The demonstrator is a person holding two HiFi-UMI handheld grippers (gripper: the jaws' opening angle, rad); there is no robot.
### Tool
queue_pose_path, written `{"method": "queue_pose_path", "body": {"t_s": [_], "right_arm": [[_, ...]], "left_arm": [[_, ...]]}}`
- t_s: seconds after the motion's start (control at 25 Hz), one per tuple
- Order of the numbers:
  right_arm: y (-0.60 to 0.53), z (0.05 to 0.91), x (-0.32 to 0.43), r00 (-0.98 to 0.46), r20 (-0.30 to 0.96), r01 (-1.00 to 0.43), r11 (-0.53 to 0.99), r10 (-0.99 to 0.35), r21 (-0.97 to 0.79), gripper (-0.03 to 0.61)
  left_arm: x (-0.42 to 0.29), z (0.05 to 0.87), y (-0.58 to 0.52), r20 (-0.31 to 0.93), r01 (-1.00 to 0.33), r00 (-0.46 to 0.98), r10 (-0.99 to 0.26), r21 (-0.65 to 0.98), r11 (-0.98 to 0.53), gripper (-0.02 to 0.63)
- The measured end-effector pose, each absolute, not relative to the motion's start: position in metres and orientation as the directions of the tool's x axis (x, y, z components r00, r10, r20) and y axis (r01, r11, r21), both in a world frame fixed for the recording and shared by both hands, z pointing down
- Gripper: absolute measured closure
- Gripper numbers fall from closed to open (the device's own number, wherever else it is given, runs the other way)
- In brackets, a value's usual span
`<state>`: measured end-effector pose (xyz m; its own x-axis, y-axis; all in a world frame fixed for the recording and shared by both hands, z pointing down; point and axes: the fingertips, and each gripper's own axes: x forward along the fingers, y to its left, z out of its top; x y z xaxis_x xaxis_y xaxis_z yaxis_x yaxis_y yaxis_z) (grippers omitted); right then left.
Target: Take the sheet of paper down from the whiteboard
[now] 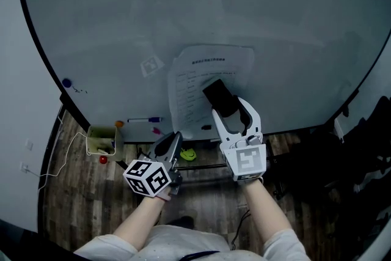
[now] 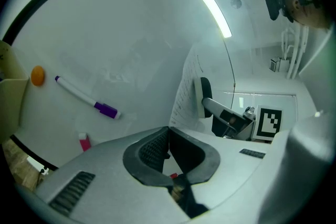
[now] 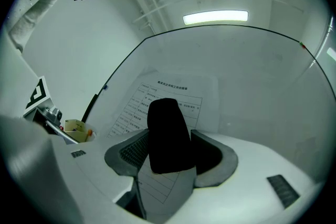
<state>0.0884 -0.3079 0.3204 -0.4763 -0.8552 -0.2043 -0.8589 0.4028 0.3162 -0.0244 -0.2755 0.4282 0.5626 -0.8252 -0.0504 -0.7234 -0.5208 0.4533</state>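
A printed sheet of paper (image 1: 194,84) hangs on the whiteboard (image 1: 201,9), low and near the middle. It also shows in the right gripper view as the paper (image 3: 176,89) and edge-on in the left gripper view as the paper (image 2: 187,93). My right gripper (image 1: 229,108) is shut on a black eraser block (image 1: 219,96), which fills the gap between its jaws (image 3: 167,136). From the left side the block (image 2: 205,94) lies flat against the sheet. Below and left of the sheet, my left gripper (image 1: 174,139) is shut with nothing between its fingertips (image 2: 169,131).
A purple-capped marker (image 1: 145,120), an orange magnet (image 1: 119,124) and a pink magnet (image 1: 156,130) sit on the board left of the sheet. A blue magnet (image 1: 66,82) is farther left. A pale yellow box (image 1: 101,139) hangs by the board's lower edge, above the wood floor.
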Motion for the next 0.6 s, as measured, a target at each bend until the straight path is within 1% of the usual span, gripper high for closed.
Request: {"method": "queue_pose_path", "body": {"t_s": [0.36,0.6], "right_arm": [[-0.303,0.326,0.08,-0.494,-0.168,-0.855,0.441,-0.853,0.273,0.324],[-0.281,0.342,0.1,-0.44,-0.15,-0.879,0.39,-0.885,0.274,0.324]], "left_arm": [[-0.023,0.429,-0.27,-0.058,-0.672,0.591,-0.805,0.516,-0.531,0.597],[-0.024,0.44,-0.242,-0.069,-0.62,0.613,-0.787,0.575,-0.534,0.597]]}}
